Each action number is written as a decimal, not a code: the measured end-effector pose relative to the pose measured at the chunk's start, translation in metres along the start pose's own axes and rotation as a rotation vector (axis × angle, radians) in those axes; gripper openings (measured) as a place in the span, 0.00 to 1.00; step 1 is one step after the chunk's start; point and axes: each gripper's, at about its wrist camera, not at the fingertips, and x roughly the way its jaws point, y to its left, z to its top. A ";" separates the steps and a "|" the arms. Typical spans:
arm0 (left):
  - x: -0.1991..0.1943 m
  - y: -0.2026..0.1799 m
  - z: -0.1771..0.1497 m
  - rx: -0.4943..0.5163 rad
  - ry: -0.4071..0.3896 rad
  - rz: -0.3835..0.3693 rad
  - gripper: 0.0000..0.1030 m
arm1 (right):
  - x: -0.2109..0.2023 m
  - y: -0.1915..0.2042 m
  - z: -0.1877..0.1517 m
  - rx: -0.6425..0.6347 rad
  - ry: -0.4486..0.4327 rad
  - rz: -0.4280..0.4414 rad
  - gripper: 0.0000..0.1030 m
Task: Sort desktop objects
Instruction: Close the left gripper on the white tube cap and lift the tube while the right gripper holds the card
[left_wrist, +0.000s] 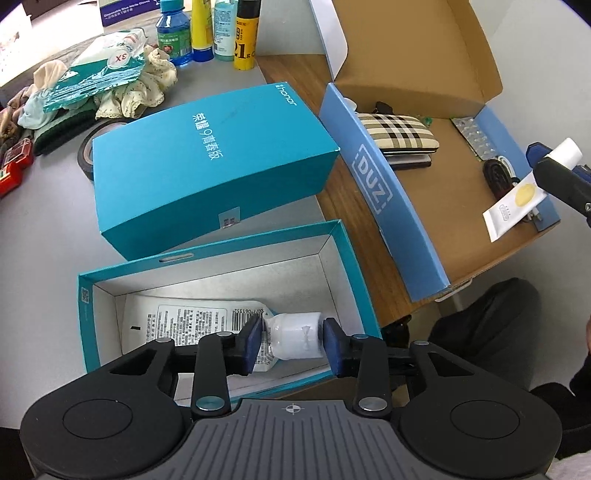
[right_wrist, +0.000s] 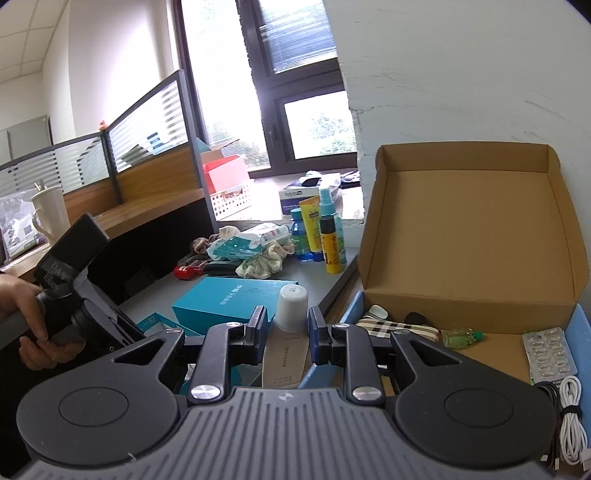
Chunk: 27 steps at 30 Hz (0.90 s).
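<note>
The left gripper (left_wrist: 290, 341) reaches down into the open teal box (left_wrist: 83, 291) at the near edge of the desk (left_wrist: 48, 229), its jaws drawn in close on either side of the white cap of a tube (left_wrist: 207, 321) that lies flat on the box floor; a sliver of gap shows at each pad, so it is probably not yet a firm grip. The right gripper (right_wrist: 286, 332) holds a second white tube (right_wrist: 290, 314) by the neck, cap pointing forward, just at the near wall of the open cardboard box (right_wrist: 461, 236). If the left jaws pinch only the rounded cap, the tube could swivel or slip out, and its long flat body could catch on the box wall. The right tube hangs with most of its length below the jaws, so it could sag or twist there, or knock the blue front flap. The far end of the boxed tube is partly hidden by the left gripper's frame, the label print is too small to read, and the cables (right_wrist: 569, 413) in the cardboard box are cut off at the picture's edge.
</note>
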 end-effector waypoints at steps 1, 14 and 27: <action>0.000 -0.001 -0.001 -0.002 -0.007 0.005 0.39 | -0.001 0.000 0.000 0.002 -0.001 -0.002 0.26; -0.013 -0.012 -0.015 -0.008 -0.145 0.024 0.34 | -0.010 0.002 0.000 -0.005 -0.014 -0.035 0.26; -0.056 -0.045 -0.031 0.095 -0.322 0.046 0.34 | -0.025 0.000 -0.001 -0.008 -0.019 -0.063 0.26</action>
